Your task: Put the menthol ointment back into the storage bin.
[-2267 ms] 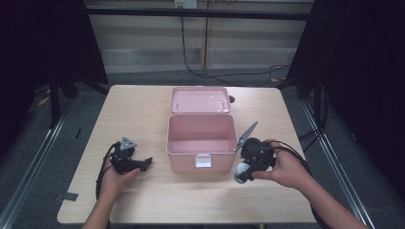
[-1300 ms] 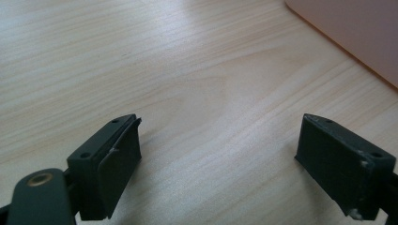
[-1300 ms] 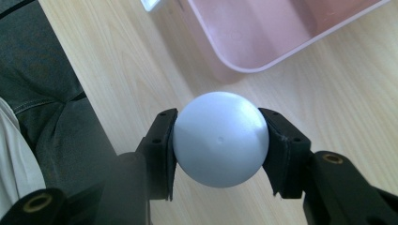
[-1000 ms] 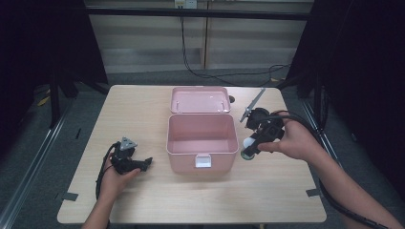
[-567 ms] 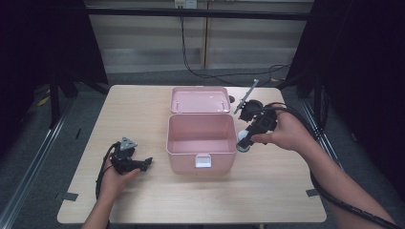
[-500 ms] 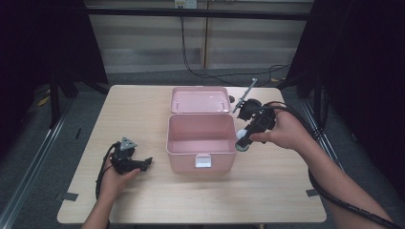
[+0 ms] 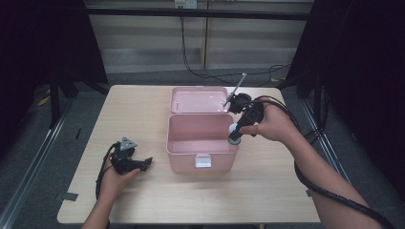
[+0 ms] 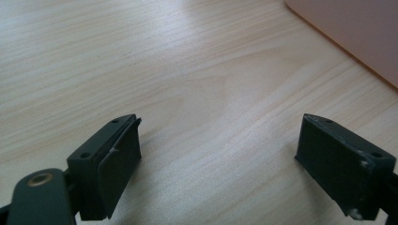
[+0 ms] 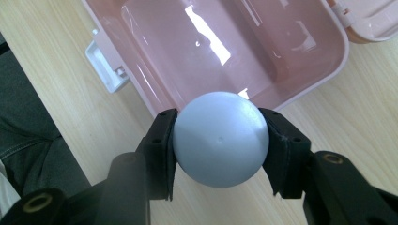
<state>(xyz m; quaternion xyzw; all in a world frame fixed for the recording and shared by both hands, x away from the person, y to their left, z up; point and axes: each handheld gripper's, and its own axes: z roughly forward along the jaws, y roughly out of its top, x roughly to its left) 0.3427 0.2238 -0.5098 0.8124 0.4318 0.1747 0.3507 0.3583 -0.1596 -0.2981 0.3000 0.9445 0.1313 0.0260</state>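
Moved: right gripper [image 7: 235, 136], from the counter's near right edge to the right rim of the pink box [image 7: 200, 145]; left gripper [image 7: 145, 162] unchanged.
Item 1: pale ball [image 9: 219, 138], clamped between the right gripper's [image 9: 219, 140] pads, hanging over the box's right wall, just short of the open cavity.
Item 2: pink box [image 9: 225, 51], lid [image 7: 199, 99] thrown back flat, interior bare; its long axis runs across the counter [image 7: 286, 191].
Item 3: left gripper [image 8: 234, 159], jaws wide apart, holding nothing, resting left of the box.
Relation: cavity lies just left of and below the ball. Ball is round, no long axis or heading. Right hand [image 7: 267, 126] nearer.
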